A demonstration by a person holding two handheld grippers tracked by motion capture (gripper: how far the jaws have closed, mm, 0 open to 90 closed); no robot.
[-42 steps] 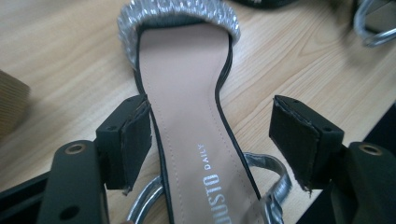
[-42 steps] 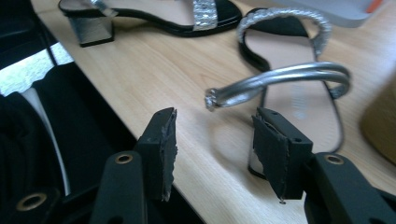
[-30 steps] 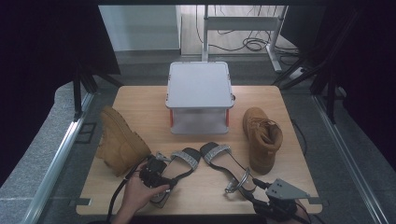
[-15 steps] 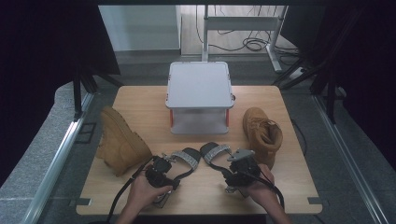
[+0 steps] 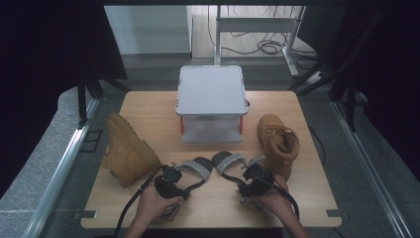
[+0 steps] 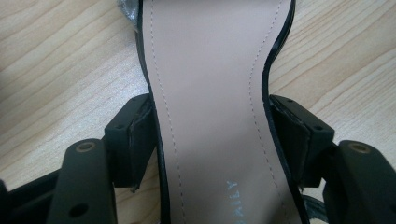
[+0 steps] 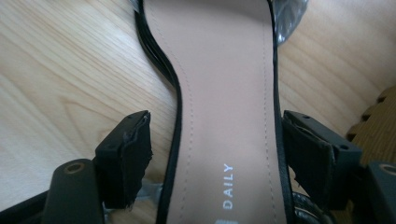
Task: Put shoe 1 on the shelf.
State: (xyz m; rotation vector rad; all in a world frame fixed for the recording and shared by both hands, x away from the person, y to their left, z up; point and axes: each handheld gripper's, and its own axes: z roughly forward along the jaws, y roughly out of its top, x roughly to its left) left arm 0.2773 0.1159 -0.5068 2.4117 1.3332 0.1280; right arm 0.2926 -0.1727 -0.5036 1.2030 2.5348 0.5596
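Note:
Two black sandals with beige insoles and silver toe straps lie side by side near the table's front. My left gripper [image 5: 184,174] [image 6: 212,135] straddles the waist of the left sandal [image 5: 199,167] [image 6: 210,93]; its jaws have just been closing and both pads [image 6: 140,135] touch the sole's edges. My right gripper [image 5: 243,172] [image 7: 217,144] straddles the right sandal [image 5: 228,161] [image 7: 224,93]. Its jaws have just been opening, and a gap shows between the left pad [image 7: 130,154] and the sole.
A tan boot [image 5: 126,151] lies on its side at the table's left. A second tan boot [image 5: 280,141] [image 7: 373,116] stands upright just right of my right gripper. A grey lidded box [image 5: 212,91] sits at the back middle of the wooden table [image 5: 148,109].
My right hand has come in from the table's front right corner to the right sandal and set its jaws around it. The left hand has stayed at the left sandal.

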